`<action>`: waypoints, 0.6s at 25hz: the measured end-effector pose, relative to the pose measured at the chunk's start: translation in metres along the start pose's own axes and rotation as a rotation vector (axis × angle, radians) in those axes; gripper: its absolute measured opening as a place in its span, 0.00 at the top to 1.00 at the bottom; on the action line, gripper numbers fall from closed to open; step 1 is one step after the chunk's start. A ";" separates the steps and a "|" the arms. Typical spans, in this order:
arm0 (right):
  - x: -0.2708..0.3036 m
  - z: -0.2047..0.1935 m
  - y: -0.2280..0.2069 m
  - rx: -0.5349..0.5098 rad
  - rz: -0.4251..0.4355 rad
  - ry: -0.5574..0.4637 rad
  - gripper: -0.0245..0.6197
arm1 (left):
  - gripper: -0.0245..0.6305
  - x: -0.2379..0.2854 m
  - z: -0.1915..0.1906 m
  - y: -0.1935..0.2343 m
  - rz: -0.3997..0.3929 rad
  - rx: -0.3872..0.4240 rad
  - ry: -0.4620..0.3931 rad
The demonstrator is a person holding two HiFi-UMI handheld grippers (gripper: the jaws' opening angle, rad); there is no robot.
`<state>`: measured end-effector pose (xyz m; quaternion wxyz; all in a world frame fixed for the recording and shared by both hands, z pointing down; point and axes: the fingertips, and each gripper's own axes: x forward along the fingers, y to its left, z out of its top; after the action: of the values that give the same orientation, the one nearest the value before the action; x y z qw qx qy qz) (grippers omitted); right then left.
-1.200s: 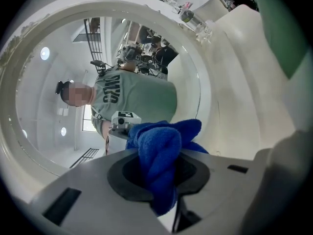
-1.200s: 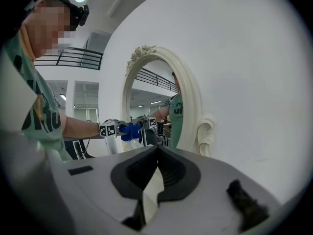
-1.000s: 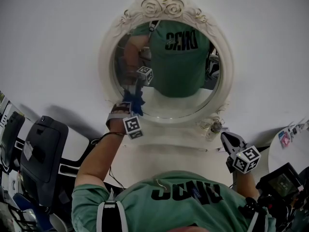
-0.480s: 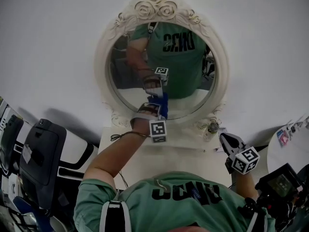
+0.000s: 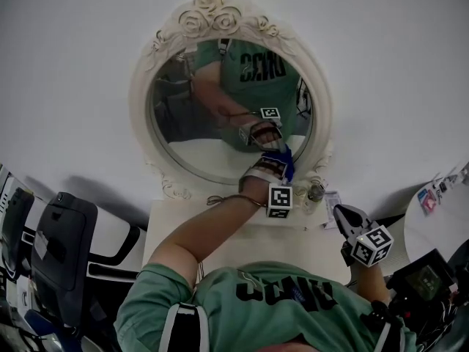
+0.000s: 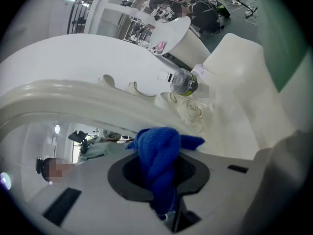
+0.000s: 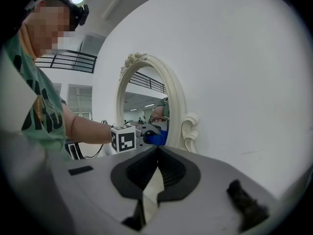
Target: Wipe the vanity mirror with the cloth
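Note:
An oval vanity mirror in a cream frame carved with roses (image 5: 209,9) stands against the white wall. My left gripper (image 5: 279,169) is shut on a bunched blue cloth (image 5: 286,164) and presses it to the lower right of the glass (image 5: 198,123), close to the frame. In the left gripper view the cloth (image 6: 159,153) fills the gap between the jaws of the left gripper (image 6: 159,176), with the frame's curve (image 6: 73,99) just beyond. My right gripper (image 5: 344,213) hangs low at the right, away from the mirror. Its jaws are together on nothing in the right gripper view (image 7: 155,173).
A small clear jar (image 5: 316,191) sits at the foot of the mirror's right side on the white vanity top (image 5: 242,237). A black chair (image 5: 62,248) stands at the left. A round white table (image 5: 440,229) with small items is at the far right.
My left gripper has swept the cloth along the bottom of the glass from lower left to lower right. The right gripper has stayed where it was.

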<state>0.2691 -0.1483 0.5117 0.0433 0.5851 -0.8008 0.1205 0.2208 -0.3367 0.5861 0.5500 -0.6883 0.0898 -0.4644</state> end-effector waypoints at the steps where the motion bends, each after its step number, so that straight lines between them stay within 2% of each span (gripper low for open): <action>1: -0.002 -0.001 -0.002 0.005 -0.005 -0.001 0.94 | 0.82 0.003 0.008 0.001 -0.002 0.014 -0.001; 7: -0.011 -0.006 -0.012 0.032 -0.027 -0.008 0.94 | 0.82 0.007 0.016 0.004 0.006 0.040 -0.010; 12: -0.001 -0.002 -0.001 0.014 0.005 -0.014 0.94 | 0.82 -0.003 0.010 0.004 0.021 -0.011 -0.024; 15: 0.004 0.002 0.003 0.004 0.018 -0.014 0.94 | 0.82 -0.020 -0.018 0.004 0.039 -0.059 -0.008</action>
<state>0.2648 -0.1511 0.5100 0.0353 0.5788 -0.8060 0.1186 0.1980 -0.3376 0.5719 0.5389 -0.7043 0.1147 -0.4477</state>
